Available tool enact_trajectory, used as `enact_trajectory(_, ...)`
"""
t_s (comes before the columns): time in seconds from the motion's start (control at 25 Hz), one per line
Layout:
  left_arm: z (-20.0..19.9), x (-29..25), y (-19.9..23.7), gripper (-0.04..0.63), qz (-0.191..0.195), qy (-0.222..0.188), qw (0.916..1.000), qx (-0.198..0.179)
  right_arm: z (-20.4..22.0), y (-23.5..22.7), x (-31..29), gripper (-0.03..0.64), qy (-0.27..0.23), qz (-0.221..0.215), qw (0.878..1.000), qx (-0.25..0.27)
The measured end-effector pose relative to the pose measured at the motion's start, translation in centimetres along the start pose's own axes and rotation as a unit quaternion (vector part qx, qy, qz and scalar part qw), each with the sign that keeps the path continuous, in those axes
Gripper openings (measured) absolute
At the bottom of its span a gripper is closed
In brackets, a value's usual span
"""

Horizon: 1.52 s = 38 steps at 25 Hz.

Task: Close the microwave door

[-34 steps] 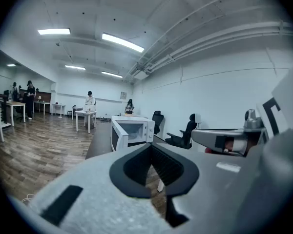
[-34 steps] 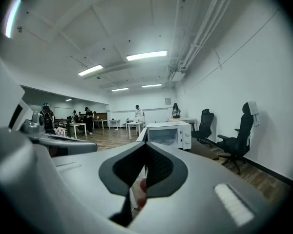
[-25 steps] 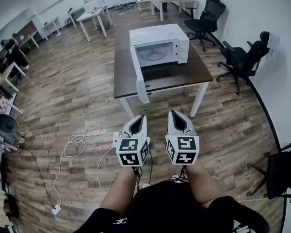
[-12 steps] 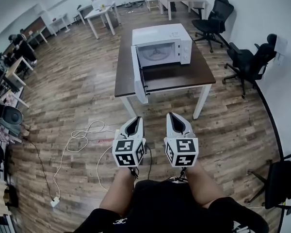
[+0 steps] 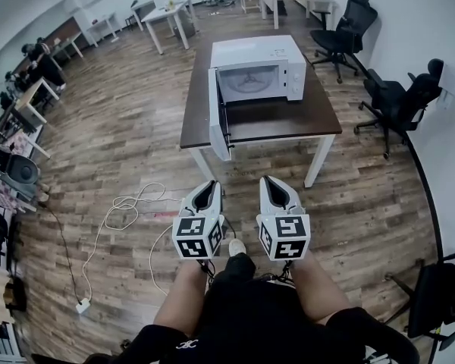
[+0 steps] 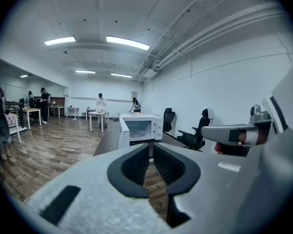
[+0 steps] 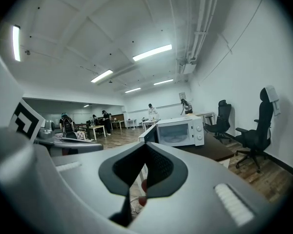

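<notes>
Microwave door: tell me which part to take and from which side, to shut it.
Take the door at its free edge, the end nearest you, farthest from the hinge on the microwave. Come from its outer face, at the head view's left: it stands swung out square to the oven, so a rightward push there should swing it shut.

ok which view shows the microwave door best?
Head view: from above, the whole door stands swung open at the microwave's left side. Left gripper view shows the door small and distant; right gripper view shows the door nearly edge-on.
</notes>
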State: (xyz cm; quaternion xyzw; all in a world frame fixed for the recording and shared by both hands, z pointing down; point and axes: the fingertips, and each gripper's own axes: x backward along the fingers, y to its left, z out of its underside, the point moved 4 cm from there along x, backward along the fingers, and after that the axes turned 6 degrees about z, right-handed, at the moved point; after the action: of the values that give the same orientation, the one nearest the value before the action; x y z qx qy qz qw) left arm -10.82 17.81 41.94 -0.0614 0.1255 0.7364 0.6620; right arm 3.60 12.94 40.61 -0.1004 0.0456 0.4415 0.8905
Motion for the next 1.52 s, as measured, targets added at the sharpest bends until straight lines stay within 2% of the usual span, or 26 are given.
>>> enact_trajectory(0.4,-1.0,-4.7,3.9,0.035,0.008,-0.015,0.9999,0.000,-0.3,-0.2,-6.3,0.008,0.008,-0.012,1.000,0.018)
enact_trajectory(0.64,-1.3,-9.2,8.2,0.043,0.023,-0.005,0.9997,0.001,-2.1,-0.6,-12.4,0.008,0.004,-0.026,0.999,0.029)
enact_trajectory(0.92,-1.6,-14.0,13.6,0.049,0.044,0.015,0.9989,0.006,-2.9,-0.5,-20.4,0.008,0.028,-0.014,0.999,0.028)
enact_trajectory(1.04,-2.2,-15.6,15.3,0.060,0.062,0.011,0.9980,0.005,-3.0,0.1,-23.1,0.008,0.036,-0.012,0.998,0.040)
enact_trajectory(1.16,-2.3,-17.0,16.7,0.063,0.100,0.012,0.9949,-0.007,-3.5,0.3,-25.3,0.008,0.037,-0.003,0.998,0.050)
enact_trajectory(1.24,-2.2,-18.0,17.6,0.071,0.142,0.012,0.9897,-0.015,-3.7,0.0,-26.7,0.008,0.038,0.006,0.998,0.055)
enact_trajectory(1.32,-2.2,-18.5,18.3,0.097,0.203,0.013,0.9787,-0.024,-3.8,-0.4,-27.9,0.008,0.039,0.014,0.998,0.057)
enact_trajectory(1.44,-1.8,-19.0,18.9,0.132,0.296,0.033,0.9531,-0.055,-3.7,-1.0,-29.0,0.008,0.043,0.025,0.997,0.053)
enact_trajectory(1.52,-1.1,-19.6,19.3,0.149,0.336,0.059,0.9368,-0.079,-3.5,-1.5,-29.4,0.008,0.048,0.028,0.997,0.050)
